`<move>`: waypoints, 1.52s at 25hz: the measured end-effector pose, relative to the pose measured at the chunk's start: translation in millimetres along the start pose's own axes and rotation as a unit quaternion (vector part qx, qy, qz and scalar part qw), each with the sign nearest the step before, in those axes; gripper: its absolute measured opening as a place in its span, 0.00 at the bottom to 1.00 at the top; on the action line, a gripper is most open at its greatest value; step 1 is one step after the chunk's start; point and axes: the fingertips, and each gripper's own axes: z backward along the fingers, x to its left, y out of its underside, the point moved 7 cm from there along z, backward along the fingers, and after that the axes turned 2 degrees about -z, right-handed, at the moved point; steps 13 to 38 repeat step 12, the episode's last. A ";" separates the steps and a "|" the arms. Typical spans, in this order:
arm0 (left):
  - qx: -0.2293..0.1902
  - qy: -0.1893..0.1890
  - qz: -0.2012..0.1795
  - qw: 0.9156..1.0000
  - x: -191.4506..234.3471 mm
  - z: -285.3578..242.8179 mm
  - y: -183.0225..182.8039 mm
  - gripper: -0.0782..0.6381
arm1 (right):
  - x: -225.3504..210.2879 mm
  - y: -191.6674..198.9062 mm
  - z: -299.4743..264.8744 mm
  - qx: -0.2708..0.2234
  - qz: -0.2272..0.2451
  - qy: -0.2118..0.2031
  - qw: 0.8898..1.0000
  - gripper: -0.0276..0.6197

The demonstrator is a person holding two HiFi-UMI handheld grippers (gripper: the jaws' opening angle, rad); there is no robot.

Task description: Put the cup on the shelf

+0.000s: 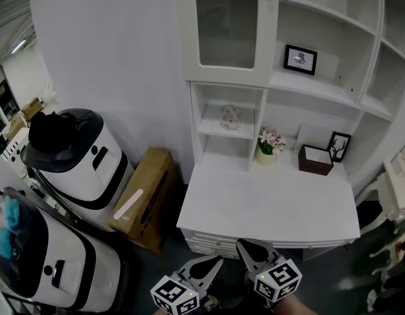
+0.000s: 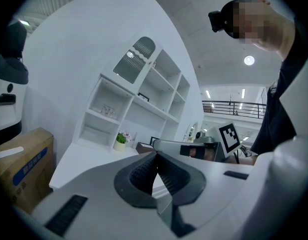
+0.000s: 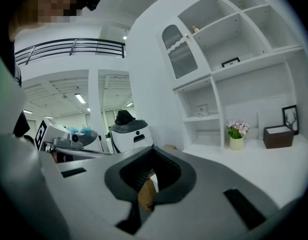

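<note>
**A:** In front of the person stands the white shelf unit [image 1: 320,87], with its surface [image 1: 268,205] bare across the middle. Where are the claws?

**B:** Both are low, at the near edge of the surface and well apart from everything on it. The left claw [image 1: 212,264] has its jaws pressed together with nothing between them. The right claw [image 1: 248,249] is the same, tips meeting and empty.

**A:** And the smaller things?

**B:** A brown box [image 1: 315,159] and a flower pot [image 1: 266,144] stand at the back of the surface. Then there is the cup [image 1: 230,117], upright on the small shelf [image 1: 212,127] under the glass door, alone in that compartment.

**A:** So the placing looks done?

**B:** I judge so, since neither claw carries anything. If the cup needs shifting, 1 claw should first spread its jaws and come in level through the narrow compartment. It should then close gently, because the cup looks like thin glass, and keep clear of the side panels.
</note>
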 end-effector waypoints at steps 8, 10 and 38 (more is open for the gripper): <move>-0.006 -0.003 0.001 1.000 -8.3 7.7 2.5 0.12 | 7.8 3.0 8.8 0.000 0.004 -0.002 1.000 0.05; -0.005 -0.003 0.002 1.000 -10.8 8.5 3.9 0.12 | 9.7 3.9 11.0 0.001 0.004 -0.003 1.000 0.05; -0.005 -0.002 0.002 1.000 -13.2 9.1 5.6 0.12 | 11.6 4.0 13.5 0.002 0.003 -0.002 1.000 0.05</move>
